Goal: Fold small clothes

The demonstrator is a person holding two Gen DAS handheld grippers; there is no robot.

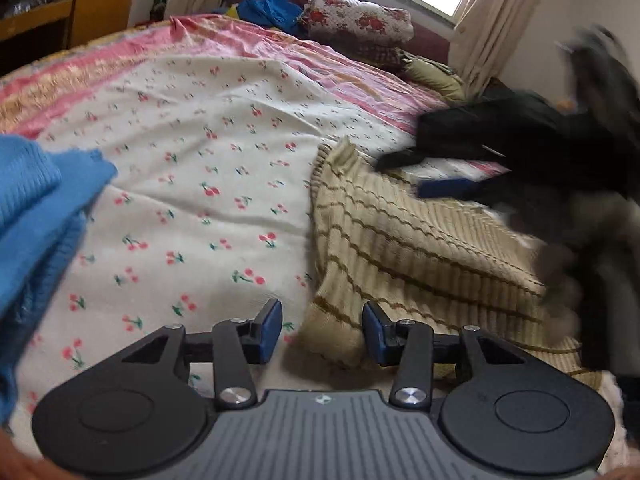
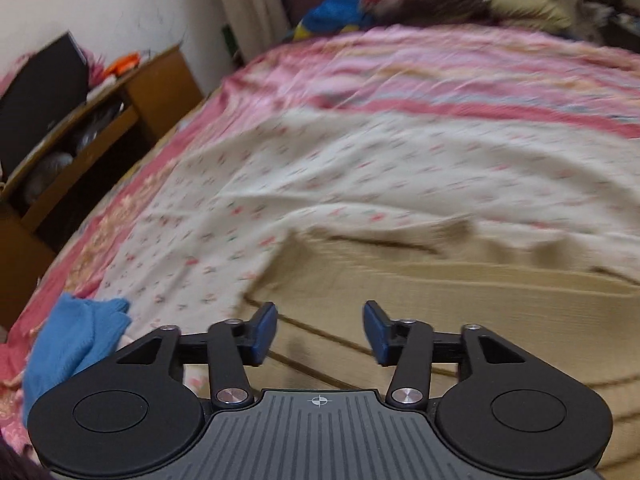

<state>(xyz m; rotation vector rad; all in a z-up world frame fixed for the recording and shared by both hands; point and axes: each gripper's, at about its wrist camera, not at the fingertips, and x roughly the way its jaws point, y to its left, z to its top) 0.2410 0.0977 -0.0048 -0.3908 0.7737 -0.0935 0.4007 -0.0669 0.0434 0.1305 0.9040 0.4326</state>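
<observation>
Beige ribbed knit sweater with brown wavy stripes (image 1: pixel 420 248) lies on the bed beneath both released claws: left claw (image 1: pixel 322 330), right claw (image 2: pixel 320 330). No legible writing.

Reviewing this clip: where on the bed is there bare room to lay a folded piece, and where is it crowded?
Free: the cherry-print sheet between the blue knit and the beige striped sweater, running back to the pink striped border. Crowded: the far end with the floral pillow and blue bundle, and the side with the sweater and right gripper.
</observation>
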